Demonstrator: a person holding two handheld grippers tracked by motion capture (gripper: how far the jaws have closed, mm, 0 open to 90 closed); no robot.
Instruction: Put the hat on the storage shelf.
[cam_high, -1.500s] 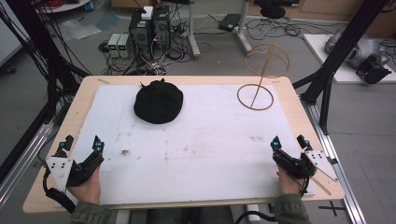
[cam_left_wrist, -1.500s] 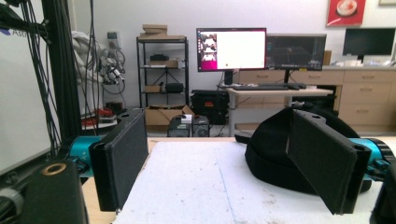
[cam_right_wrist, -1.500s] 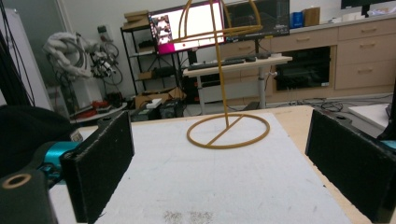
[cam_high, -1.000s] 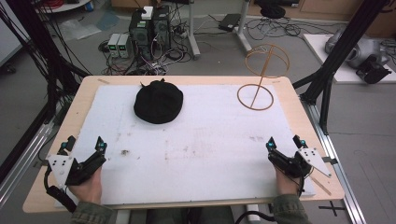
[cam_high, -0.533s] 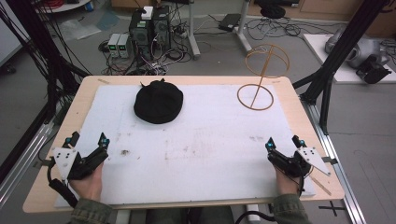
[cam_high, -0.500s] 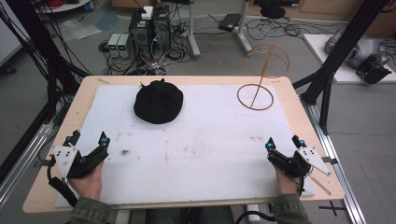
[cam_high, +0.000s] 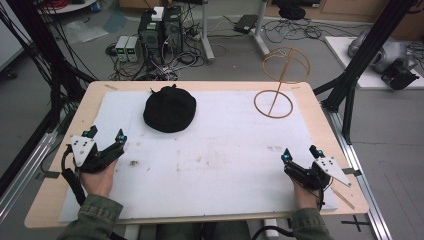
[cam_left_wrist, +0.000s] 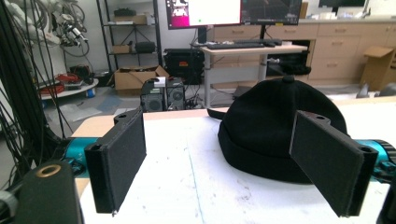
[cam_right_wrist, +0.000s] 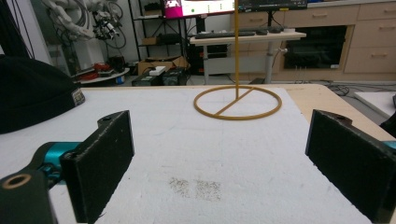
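Note:
A black beanie hat lies on the white mat at the back left of the table. A gold wire stand rises from its ring base at the back right. My left gripper is open at the mat's left side, a short way in front and left of the hat. In the left gripper view the hat sits beyond the wide-open jaws of the left gripper, nothing between them. My right gripper is open near the front right. The right gripper view has the right gripper facing the stand, with the hat at far left.
The white mat covers most of the wooden table. Black frame posts stand at both sides. Computers and cables lie on the floor beyond the far edge. A dark smudge marks the mat near my left hand.
My left gripper has moved forward and to the right, closer to the hat. My right gripper has shifted slightly left. Both stay open.

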